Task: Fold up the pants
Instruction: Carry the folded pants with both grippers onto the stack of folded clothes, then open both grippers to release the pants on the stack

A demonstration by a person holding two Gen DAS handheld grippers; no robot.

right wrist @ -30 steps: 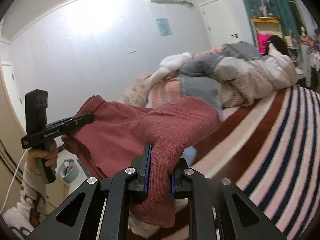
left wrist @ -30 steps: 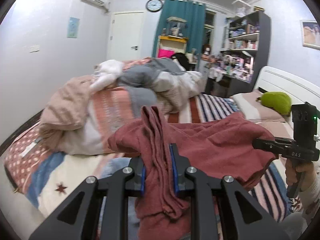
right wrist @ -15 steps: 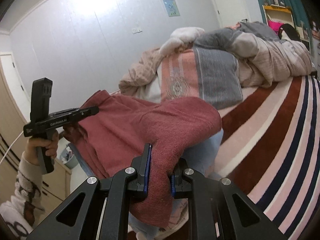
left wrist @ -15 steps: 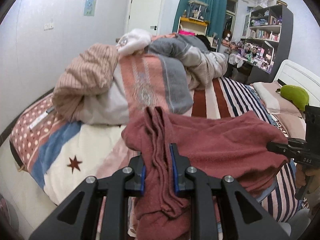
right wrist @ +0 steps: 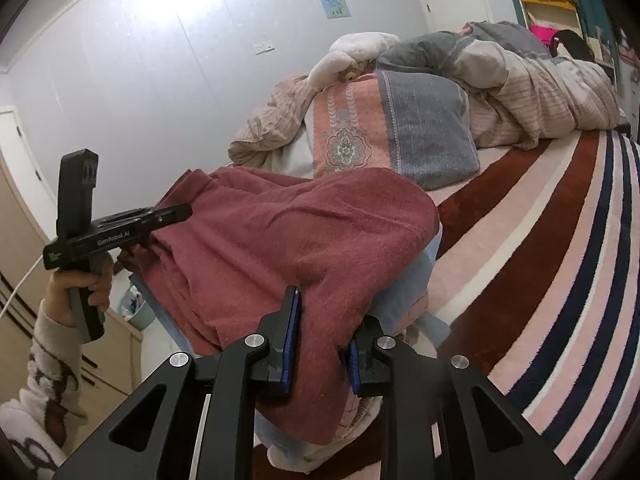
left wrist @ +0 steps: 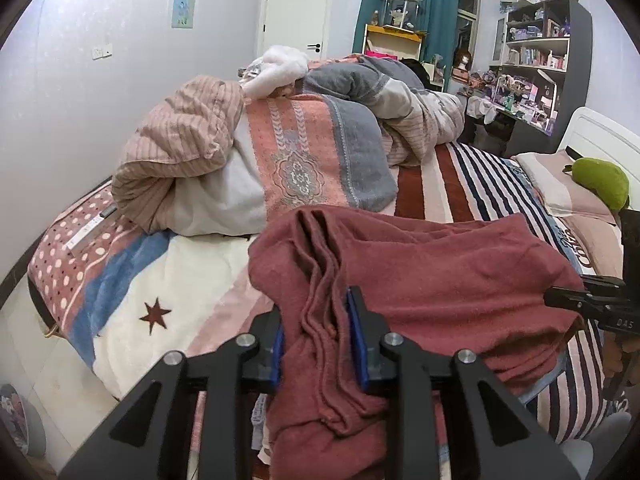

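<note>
Left gripper [left wrist: 316, 332], jaws opening, bunched edge of red pants [left wrist: 432, 276] between the pads; right gripper [right wrist: 320, 332], jaws likewise opening around the opposite edge. Pants draped in several layers over a pale blue garment [right wrist: 412, 296] near the edge of the striped bed [right wrist: 560, 240]. Fold apparently laid down; release and smoothing left.

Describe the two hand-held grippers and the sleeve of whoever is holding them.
Both are matte black. The left hand-held gripper and the right hand-held gripper have angular cut-out arms, silver round bolts and blue pads. From the side, one shows a pistol handle, an upright black block and white lettering. The sleeve is cream knit with a grey pattern; a white cable trails nearby.
</note>
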